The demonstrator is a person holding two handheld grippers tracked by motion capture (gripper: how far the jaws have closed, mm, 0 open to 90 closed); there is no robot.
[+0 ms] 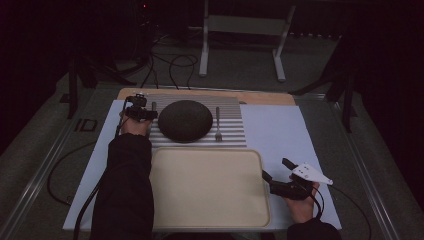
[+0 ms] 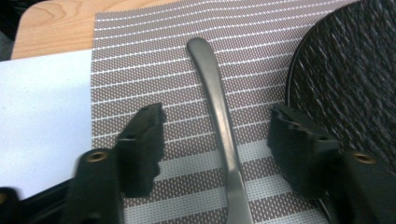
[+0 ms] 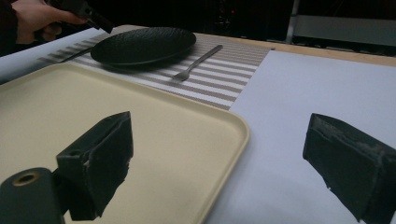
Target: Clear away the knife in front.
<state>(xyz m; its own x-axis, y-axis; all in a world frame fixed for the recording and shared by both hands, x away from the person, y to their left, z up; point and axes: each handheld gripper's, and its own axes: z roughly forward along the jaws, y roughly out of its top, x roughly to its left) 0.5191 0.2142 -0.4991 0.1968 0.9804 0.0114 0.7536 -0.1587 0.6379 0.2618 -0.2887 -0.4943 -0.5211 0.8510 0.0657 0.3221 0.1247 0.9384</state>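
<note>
A metal utensil [image 2: 219,116] lies on the striped placemat [image 2: 154,51], left of a black plate [image 2: 345,79]; its working end is cut off by the frame edge. My left gripper [image 2: 217,116] is open, with one jaw on each side of the utensil's handle and neither touching it. In the high view the left gripper [image 1: 145,112] sits at the placemat's left end beside the plate [image 1: 185,121]. A fork [image 1: 218,125] lies right of the plate. My right gripper [image 1: 276,169] is open and empty at the right rim of a cream tray [image 1: 207,210].
The tray's rim [image 3: 233,126] lies under the left jaw of my right gripper [image 3: 219,135]; a white sheet [image 3: 303,93] lies under the right jaw. Wooden table edge [image 2: 51,23] runs behind the placemat. Cables and a stand [image 1: 205,40] are on the floor beyond.
</note>
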